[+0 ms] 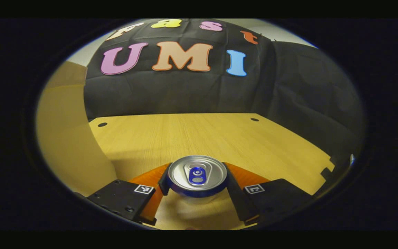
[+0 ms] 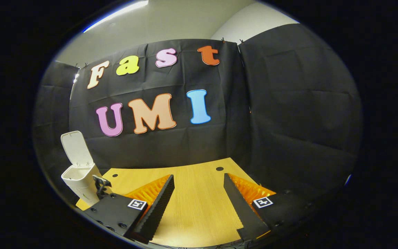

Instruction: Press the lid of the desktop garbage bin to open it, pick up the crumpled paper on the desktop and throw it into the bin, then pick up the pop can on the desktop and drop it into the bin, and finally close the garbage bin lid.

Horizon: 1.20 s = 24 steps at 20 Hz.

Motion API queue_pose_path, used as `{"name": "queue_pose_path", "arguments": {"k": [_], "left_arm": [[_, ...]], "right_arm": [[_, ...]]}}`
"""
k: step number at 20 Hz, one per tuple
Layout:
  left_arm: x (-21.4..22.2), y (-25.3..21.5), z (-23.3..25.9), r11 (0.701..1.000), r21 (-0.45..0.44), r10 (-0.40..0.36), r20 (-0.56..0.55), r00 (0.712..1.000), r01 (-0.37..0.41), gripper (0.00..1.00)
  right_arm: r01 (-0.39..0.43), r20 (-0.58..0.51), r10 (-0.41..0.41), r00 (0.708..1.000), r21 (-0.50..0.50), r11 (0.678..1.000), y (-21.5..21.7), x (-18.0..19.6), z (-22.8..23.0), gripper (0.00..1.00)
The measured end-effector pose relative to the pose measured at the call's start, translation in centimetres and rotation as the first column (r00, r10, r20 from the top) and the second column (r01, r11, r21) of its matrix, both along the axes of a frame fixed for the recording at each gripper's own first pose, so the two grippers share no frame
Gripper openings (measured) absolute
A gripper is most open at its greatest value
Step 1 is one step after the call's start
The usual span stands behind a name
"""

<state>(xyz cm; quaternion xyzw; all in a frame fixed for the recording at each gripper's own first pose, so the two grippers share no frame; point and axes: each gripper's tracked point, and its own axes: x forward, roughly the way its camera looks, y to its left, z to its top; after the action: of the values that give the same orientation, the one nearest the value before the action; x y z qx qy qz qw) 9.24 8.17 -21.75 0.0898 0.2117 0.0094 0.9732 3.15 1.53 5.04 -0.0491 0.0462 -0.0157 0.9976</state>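
A wooden table (image 1: 199, 135) is lying before the black cloth wall (image 2: 288, 114), with two dark holes (image 1: 254, 119) showing near its far edge.

Recording booth, lab-type setup: black cloth wall (image 2: 288, 103) hung by clips behind a wooden desktop (image 1: 199, 138) with cable holes; plain white room wall (image 2: 171, 24) at 12 o'clock.
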Motion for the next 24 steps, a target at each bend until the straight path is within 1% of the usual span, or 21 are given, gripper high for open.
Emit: {"name": "queue_pose_path", "arguments": {"k": [2,3,4,5,6,7,8,10,11,12,13,14,15,16,18,19,20,21,22,24], "left_arm": [[-1.5,-2.3,6.2,0.997,-0.067,-0.029,0.066,0.997,0.033,0.80],[-2.5,-3.3,10.5,0.994,-0.091,-0.050,0.120,0.992,0.061,0.80],[-3.4,-4.1,14.7,0.991,-0.100,-0.067,0.199,0.978,0.088,0.80],[-3.8,-4.3,19.9,0.989,-0.100,-0.073,0.312,0.947,0.109,0.79],[-4.9,-3.8,24.7,0.989,-0.089,-0.070,0.400,0.914,0.115,0.78],[-5.6,-2.5,28.7,0.992,-0.079,-0.051,0.465,0.884,0.099,0.77],[-6.5,-0.5,31.1,0.995,-0.073,-0.018,0.507,0.862,0.064,0.77],[-7.8,4.5,33.6,0.997,-0.054,0.069,0.559,0.827,-0.046,0.77],[-8.5,7.3,33.8,0.993,-0.038,0.116,0.562,0.819,-0.114,0.77],[-9.0,9.8,33.4,0.984,-0.024,0.159,0.551,0.819,-0.175,0.76],[-9.3,11.8,32.3,0.974,-0.020,0.201,0.524,0.828,-0.224,0.76],[-9.6,13.1,31.2,0.966,-0.022,0.236,0.491,0.839,-0.259,0.78],[-9.9,14.4,30.5,0.954,-0.028,0.277,0.471,0.838,-0.299,0.79],[-10.1,15.4,30.2,0.944,-0.038,0.306,0.469,0.828,-0.327,0.84],[-10.3,15.5,30.7,0.942,-0.051,0.312,0.491,0.813,-0.330,0.92],[-10.3,15.4,31.2,0.945,-0.051,0.303,0.505,0.808,-0.322,0.94],[-10.3,15.2,31.7,0.948,-0.048,0.292,0.520,0.803,-0.315,0.94],[-10.2,15.0,32.5,0.951,-0.039,0.278,0.534,0.798,-0.306,0.95],[-9.9,14.7,33.6,0.955,-0.028,0.262,0.550,0.793,-0.296,0.94],[-9.1,13.5,36.4,0.968,-0.008,0.205,0.592,0.779,-0.249,0.93]], "right_arm": [[-0.018,-0.008,0.018,1.000,-0.022,1.000,0.6,0.6,0.0,0.96],[-0.037,-0.012,0.037,0.999,-0.037,0.999,1.3,1.0,-0.1,0.96],[-0.067,-0.015,0.066,0.998,-0.047,0.997,2.3,1.3,-0.1,0.96],[-0.104,-0.013,0.103,0.995,-0.056,0.993,3.4,1.5,0.0,0.96],[-0.141,-0.008,0.141,0.990,-0.063,0.988,4.5,1.7,0.1,0.96],[-0.174,-0.007,0.174,0.985,-0.066,0.982,5.5,2.2,0.0,0.96],[-0.205,-0.011,0.205,0.979,-0.059,0.977,6.5,2.5,-0.2,0.96],[-0.263,-0.028,0.262,0.965,-0.036,0.964,8.3,2.8,-0.9,0.96],[-0.286,-0.036,0.285,0.958,-0.027,0.958,9.1,3.0,-1.2,0.96],[-0.304,-0.042,0.303,0.952,-0.024,0.952,9.8,3.1,-1.5,0.96],[-0.315,-0.046,0.314,0.948,-0.025,0.949,10.3,3.2,-1.6,0.96],[-0.324,-0.049,0.322,0.945,-0.029,0.946,10.7,3.2,-1.6,0.96],[-0.329,-0.050,0.327,0.944,-0.034,0.944,11.1,3.1,-1.6,0.96],[-0.332,-0.049,0.330,0.943,-0.039,0.943,11.3,3.0,-1.5,0.96],[-0.325,-0.046,0.323,0.945,-0.047,0.945,11.3,3.0,-1.4,0.96],[-0.319,-0.048,0.317,0.947,-0.047,0.947,11.2,2.9,-1.5,0.96],[-0.312,-0.049,0.310,0.950,-0.045,0.949,11.0,2.8,-1.5,0.96],[-0.304,-0.050,0.302,0.952,-0.041,0.952,10.7,2.8,-1.7,0.96],[-0.297,-0.051,0.295,0.954,-0.037,0.954,10.5,2.7,-1.7,0.96],[-0.288,-0.051,0.287,0.957,-0.030,0.957,10.2,2.7,-1.7,0.96]]}}
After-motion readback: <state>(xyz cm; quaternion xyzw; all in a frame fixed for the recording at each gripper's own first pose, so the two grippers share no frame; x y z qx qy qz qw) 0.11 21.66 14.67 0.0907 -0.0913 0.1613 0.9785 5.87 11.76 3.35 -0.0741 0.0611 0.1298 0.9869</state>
